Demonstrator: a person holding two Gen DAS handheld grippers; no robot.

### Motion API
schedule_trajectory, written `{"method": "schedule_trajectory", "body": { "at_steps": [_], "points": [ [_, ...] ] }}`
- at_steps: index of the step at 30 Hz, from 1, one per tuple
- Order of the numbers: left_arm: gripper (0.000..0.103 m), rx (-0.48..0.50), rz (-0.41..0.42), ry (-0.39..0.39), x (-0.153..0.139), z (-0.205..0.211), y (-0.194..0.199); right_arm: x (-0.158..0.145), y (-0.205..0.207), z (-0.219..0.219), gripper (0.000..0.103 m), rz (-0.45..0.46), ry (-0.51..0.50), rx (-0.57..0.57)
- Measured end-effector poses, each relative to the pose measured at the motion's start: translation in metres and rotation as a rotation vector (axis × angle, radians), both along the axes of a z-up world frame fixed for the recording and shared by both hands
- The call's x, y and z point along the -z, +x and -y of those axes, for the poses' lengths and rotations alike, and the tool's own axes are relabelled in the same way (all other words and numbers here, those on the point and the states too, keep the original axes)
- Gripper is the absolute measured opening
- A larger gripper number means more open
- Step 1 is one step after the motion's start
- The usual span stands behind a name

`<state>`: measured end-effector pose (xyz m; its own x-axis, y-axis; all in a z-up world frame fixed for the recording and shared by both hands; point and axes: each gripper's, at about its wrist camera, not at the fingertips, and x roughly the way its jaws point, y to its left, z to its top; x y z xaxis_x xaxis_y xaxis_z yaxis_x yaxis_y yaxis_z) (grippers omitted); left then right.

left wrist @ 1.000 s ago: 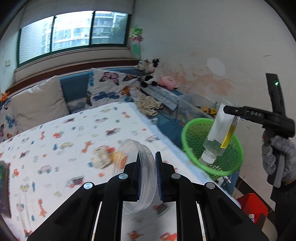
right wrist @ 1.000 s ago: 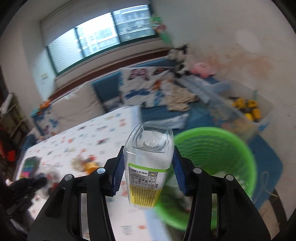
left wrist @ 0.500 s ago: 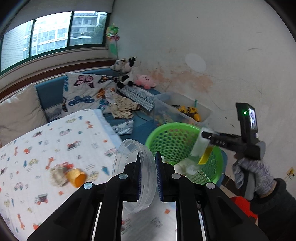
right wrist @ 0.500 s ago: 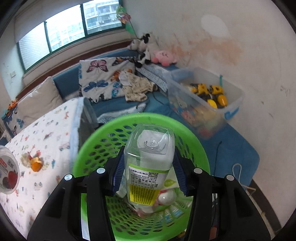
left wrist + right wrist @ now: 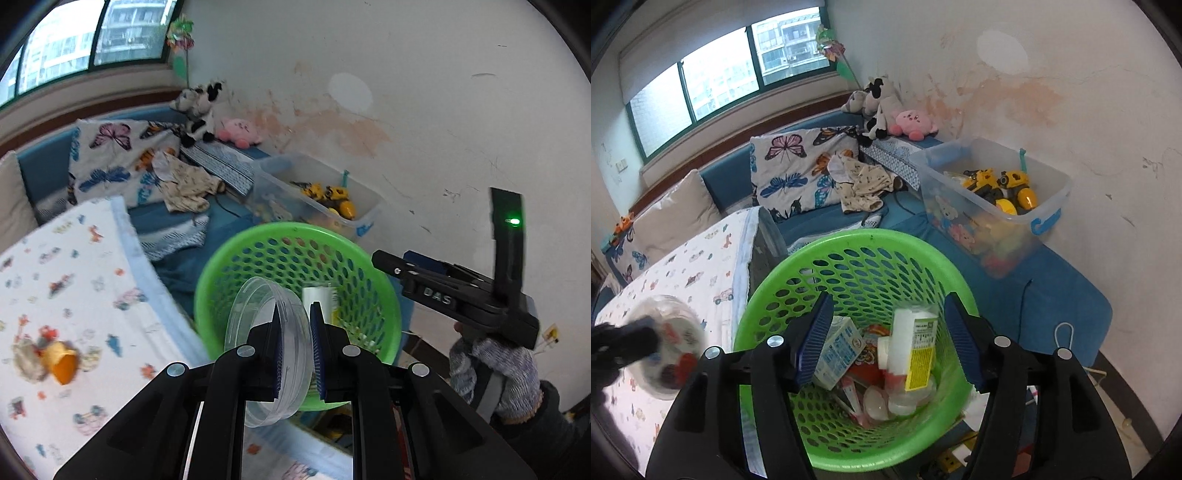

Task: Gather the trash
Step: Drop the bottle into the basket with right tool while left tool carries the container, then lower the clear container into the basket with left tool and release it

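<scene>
Opening over the basket (image 5: 849, 243), right gripper (image 5: 886, 332) holds nothing.

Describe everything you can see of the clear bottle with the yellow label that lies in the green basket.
The clear bottle is see-through plastic with squared sides, carrying a yellow and green printed label. It stands tilted, neck down and flat base up, inside the green basket among cartons and wrappers, resting against a white carton. The right tool hangs above it, jaws having just been opening, the bottle now free between and below them. In the left wrist view its pale base shows through the mesh.
</scene>
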<state>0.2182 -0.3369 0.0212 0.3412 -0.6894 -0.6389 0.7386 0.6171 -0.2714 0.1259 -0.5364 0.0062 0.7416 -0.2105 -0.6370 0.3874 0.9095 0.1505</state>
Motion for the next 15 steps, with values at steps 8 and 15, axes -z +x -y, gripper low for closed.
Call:
{"method": "schedule_trajectory", "body": {
  "at_steps": [8,15],
  "points": [
    [0.014,0.01,-0.073,0.025,0.028,0.028,0.006,-0.006,-0.019,0.004,0.064,0.037,0.024,0.0],
    [0.039,0.002,-0.1,0.021,0.038,0.033,0.008,-0.009,-0.027,0.004,0.064,0.055,0.034,-0.006]
  ]
}}
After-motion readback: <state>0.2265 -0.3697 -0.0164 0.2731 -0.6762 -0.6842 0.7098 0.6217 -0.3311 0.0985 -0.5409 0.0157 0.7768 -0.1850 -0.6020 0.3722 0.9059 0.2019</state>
